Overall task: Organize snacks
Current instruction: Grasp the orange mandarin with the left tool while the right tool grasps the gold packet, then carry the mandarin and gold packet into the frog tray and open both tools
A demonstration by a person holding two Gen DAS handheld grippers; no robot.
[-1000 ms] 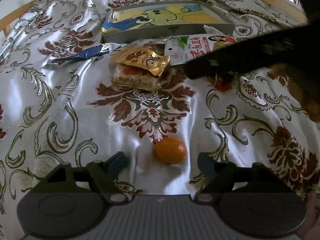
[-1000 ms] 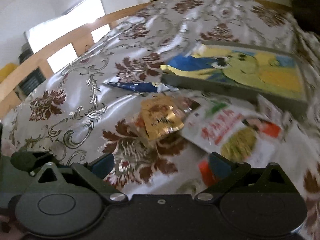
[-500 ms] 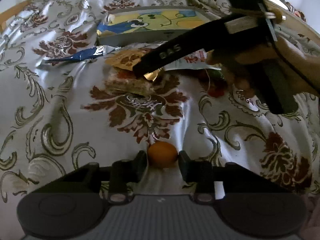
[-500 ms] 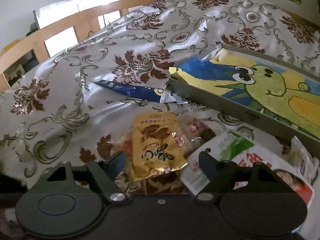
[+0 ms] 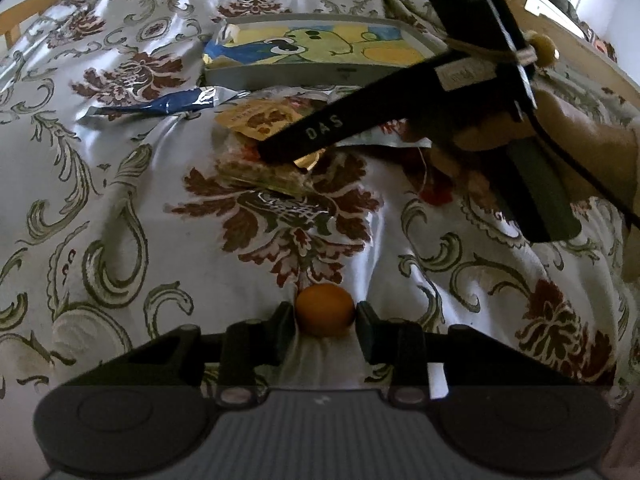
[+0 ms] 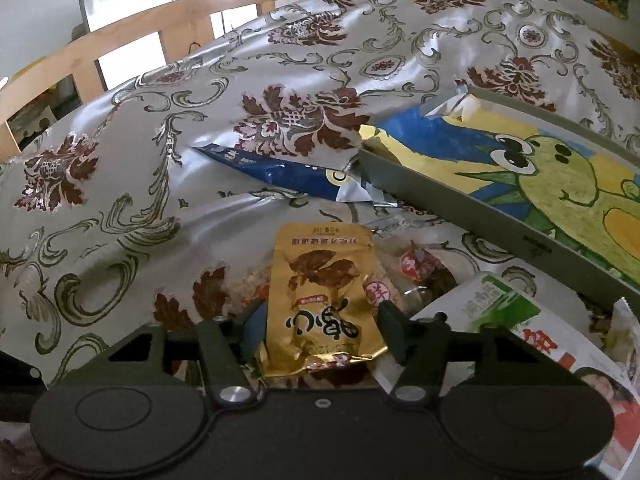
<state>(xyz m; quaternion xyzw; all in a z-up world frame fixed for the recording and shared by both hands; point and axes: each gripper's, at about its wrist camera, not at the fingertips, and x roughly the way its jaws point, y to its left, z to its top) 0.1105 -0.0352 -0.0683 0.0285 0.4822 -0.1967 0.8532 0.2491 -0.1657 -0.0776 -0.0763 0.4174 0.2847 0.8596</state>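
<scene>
On floral bedspread [image 5: 120,208]: left gripper [image 5: 325,316] pinching small orange [image 5: 325,309]; right gripper [image 6: 322,322] closing around gold snack packet [image 6: 322,292], pads not yet pressing.

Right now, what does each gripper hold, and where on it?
Left gripper: jaws shut on the small orange fruit across its sides. Right gripper: jaws closing around the gold packet's lower end, not yet gripping.
</scene>
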